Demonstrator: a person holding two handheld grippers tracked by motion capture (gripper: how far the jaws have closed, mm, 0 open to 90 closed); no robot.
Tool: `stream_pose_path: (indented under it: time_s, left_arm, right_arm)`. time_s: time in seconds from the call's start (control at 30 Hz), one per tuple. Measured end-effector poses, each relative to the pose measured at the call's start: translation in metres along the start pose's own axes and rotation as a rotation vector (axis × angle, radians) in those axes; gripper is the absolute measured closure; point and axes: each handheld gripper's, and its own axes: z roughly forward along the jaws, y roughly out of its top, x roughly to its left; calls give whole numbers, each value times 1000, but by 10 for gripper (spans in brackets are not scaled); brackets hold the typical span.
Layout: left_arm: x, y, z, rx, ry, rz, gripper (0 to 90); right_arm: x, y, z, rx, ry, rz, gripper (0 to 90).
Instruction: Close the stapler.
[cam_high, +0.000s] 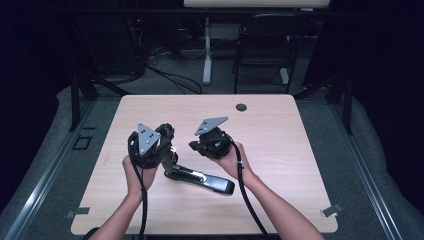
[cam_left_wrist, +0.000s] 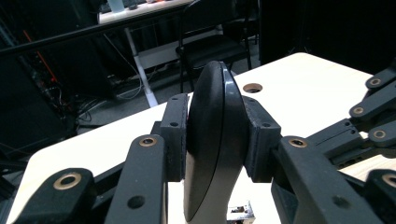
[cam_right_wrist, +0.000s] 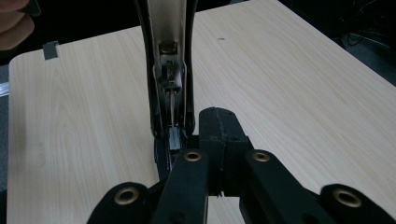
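A black stapler (cam_high: 210, 181) lies on the wooden table (cam_high: 280, 150) between the person's two hands. My left gripper (cam_high: 162, 150) holds its raised end. In the left gripper view, both pads of my left gripper (cam_left_wrist: 217, 133) press on the stapler's curved black top cover (cam_left_wrist: 212, 182), which stands upright between them. My right gripper (cam_high: 200, 146) hovers just right of it with its jaws shut and nothing in them. In the right gripper view, my right gripper (cam_right_wrist: 218, 128) sits right beside the stapler's open metal channel (cam_right_wrist: 169, 56), which runs away from it.
A round cable hole (cam_high: 241, 107) sits near the table's far edge. A black chair (cam_high: 265, 40) and a white desk leg (cam_high: 207, 50) stand beyond the table. Tape marks (cam_high: 332, 210) lie at the near corners. Dark floor and rails surround the table.
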Motion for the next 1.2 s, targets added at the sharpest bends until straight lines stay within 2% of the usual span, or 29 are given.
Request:
stream_pose_path:
  time_s: [0.23,0.5,0.77,1.2]
  left_arm:
    - [-6,0,-1,7,-9,24,658]
    - [-18,0,0,13,-46,54,654]
    - [-21,-1,-1,17,-46,56,651]
    - [-32,-2,-2,20,-50,94,644]
  right_arm:
    - [4,1,7,-14,20,7,900]
    - [6,1,12,-28,39,21,900]
    - [7,-1,14,-50,55,43,900]
    - [3,-3,11,-112,82,86,900]
